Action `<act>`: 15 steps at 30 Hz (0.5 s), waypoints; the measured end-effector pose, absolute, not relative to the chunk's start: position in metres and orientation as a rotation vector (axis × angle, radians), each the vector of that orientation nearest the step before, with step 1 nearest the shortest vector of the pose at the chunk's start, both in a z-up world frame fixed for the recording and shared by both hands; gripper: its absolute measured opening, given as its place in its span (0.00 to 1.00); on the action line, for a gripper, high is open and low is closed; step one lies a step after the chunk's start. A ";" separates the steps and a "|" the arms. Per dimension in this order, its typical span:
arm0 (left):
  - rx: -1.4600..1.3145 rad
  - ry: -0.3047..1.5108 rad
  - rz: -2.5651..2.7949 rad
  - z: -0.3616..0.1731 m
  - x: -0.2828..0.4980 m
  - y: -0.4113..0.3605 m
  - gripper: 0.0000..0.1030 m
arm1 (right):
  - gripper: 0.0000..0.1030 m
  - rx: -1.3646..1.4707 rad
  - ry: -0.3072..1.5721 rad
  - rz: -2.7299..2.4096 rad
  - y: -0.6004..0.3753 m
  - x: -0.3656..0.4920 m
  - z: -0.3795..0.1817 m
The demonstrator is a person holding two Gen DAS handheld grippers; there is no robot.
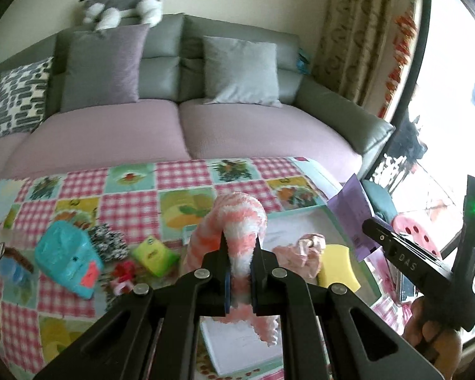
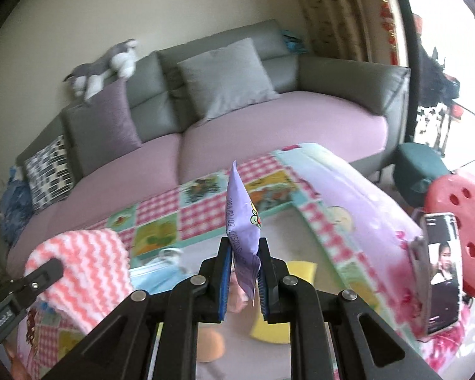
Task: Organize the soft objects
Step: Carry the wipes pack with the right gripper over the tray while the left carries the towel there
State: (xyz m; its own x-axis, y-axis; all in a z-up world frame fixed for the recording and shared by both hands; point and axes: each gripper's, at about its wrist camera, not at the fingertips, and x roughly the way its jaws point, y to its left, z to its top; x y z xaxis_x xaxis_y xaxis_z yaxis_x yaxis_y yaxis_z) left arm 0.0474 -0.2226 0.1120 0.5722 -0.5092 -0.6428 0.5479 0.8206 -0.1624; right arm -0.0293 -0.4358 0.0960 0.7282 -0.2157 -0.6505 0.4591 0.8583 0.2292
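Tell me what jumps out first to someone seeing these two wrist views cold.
The left gripper is shut on a fluffy pink-and-white striped cloth in the middle of its view, held above the patchwork tablecloth. The right gripper pinches a purple packet upright over a white tray with a yellow sponge in it. Behind both runs a grey sofa with a plush husky on its backrest.

blurred: table items [image 1: 79, 253] | hidden: cloth [image 1: 237, 231] end behind left tool [image 1: 240, 253]

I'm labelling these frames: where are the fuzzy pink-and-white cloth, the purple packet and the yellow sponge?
fuzzy pink-and-white cloth [image 1: 234, 218]: left wrist view, upper fold.
purple packet [image 2: 241, 218]: right wrist view, middle.
yellow sponge [image 1: 337, 269]: left wrist view, top face.
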 end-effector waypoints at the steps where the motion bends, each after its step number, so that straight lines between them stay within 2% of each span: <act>1: 0.067 0.733 -0.628 0.111 0.047 -0.228 0.09 | 0.16 0.393 0.660 -0.397 -0.439 -0.029 0.095; 8: 0.180 0.719 -0.643 0.092 0.057 -0.273 0.09 | 0.16 0.372 0.714 -0.444 -0.452 -0.016 0.074; 15: 0.212 0.876 -0.626 0.032 0.081 -0.287 0.09 | 0.16 0.402 0.801 -0.439 -0.457 0.000 0.043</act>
State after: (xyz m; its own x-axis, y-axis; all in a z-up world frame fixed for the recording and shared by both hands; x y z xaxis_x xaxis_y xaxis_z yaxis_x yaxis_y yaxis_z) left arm 0.0810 -0.2867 0.0322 0.4759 -0.4237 -0.7707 0.5919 0.8024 -0.0756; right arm 0.0003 -0.4569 0.0430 0.6164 -0.2219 -0.7555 0.5181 0.8368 0.1770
